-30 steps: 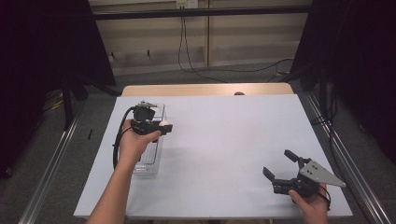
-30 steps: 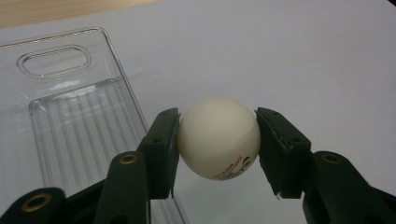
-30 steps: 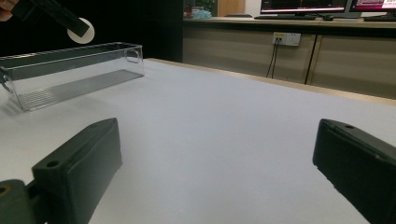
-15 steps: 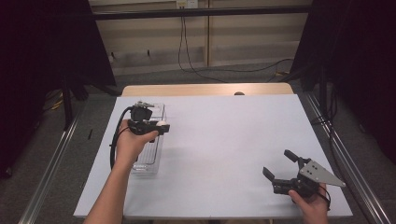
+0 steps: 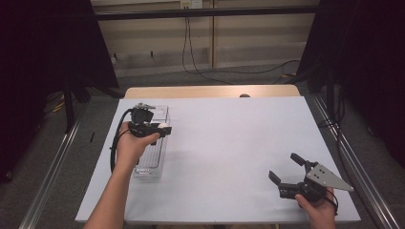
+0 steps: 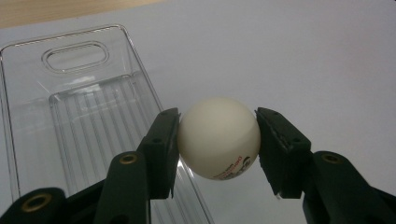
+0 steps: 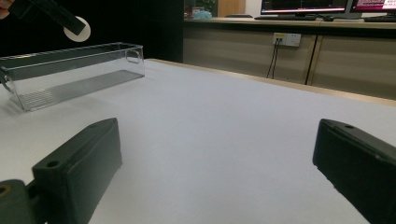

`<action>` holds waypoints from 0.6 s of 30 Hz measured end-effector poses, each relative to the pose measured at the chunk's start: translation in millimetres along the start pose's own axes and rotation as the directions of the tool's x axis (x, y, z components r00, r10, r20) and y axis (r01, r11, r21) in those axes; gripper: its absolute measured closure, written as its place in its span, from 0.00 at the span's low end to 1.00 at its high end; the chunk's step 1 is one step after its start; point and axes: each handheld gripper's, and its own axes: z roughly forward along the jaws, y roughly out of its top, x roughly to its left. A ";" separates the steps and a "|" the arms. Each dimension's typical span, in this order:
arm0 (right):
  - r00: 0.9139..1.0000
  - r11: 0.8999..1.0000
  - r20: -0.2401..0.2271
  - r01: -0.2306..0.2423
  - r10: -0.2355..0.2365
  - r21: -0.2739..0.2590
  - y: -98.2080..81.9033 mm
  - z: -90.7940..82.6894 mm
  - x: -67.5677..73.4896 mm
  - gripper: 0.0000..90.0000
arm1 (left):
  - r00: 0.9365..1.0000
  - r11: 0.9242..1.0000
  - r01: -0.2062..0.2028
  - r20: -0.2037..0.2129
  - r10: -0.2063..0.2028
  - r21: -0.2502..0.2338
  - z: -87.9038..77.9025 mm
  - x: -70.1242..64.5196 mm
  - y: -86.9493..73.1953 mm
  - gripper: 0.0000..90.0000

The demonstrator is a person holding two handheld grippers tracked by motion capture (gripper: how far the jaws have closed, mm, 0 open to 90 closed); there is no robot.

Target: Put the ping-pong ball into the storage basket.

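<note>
- Nothing has moved since the earlier frame.
- High view: one clear bin [image 5: 152,160], two grippers; left gripper [image 5: 161,130] above the bin, right gripper [image 5: 285,169] well apart, jaws spread, empty.
- Left gripper view: one white ball [image 6: 218,138] clamped between jaws, over the bin's edge.
- Right gripper view: one bin [image 7: 70,74], one ball [image 7: 77,29] above it.

Left gripper [image 5: 164,129] gripping white ball [image 5: 165,126] over clear tray [image 5: 160,114], right gripper [image 5: 285,167] open-jawed
</note>
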 end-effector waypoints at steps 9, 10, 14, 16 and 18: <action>1.000 1.000 -0.003 -0.003 0.003 0.003 0.0 -0.5 -0.1 0.01 | 1.000 1.000 -0.007 -0.006 0.007 -0.002 -2.4 4.0 0.0 0.57; 1.000 1.000 -0.002 -0.001 0.001 0.001 0.0 -0.3 -0.1 0.01 | 1.000 1.000 -0.004 -0.010 0.004 0.001 -2.8 4.0 -0.1 0.57; 1.000 1.000 -0.001 -0.001 0.001 -0.001 0.0 -0.2 0.0 0.01 | 1.000 1.000 -0.005 -0.009 0.005 0.005 -4.8 6.3 0.0 0.57; 1.000 1.000 0.000 -0.002 0.002 0.000 0.0 -0.2 0.0 0.01 | 1.000 1.000 -0.001 -0.013 0.001 0.000 -5.2 6.7 -0.3 0.57; 1.000 1.000 -0.001 -0.002 0.002 0.000 0.0 -0.2 0.0 0.01 | 1.000 1.000 0.013 -0.018 -0.014 -0.017 -4.7 6.3 -0.8 0.57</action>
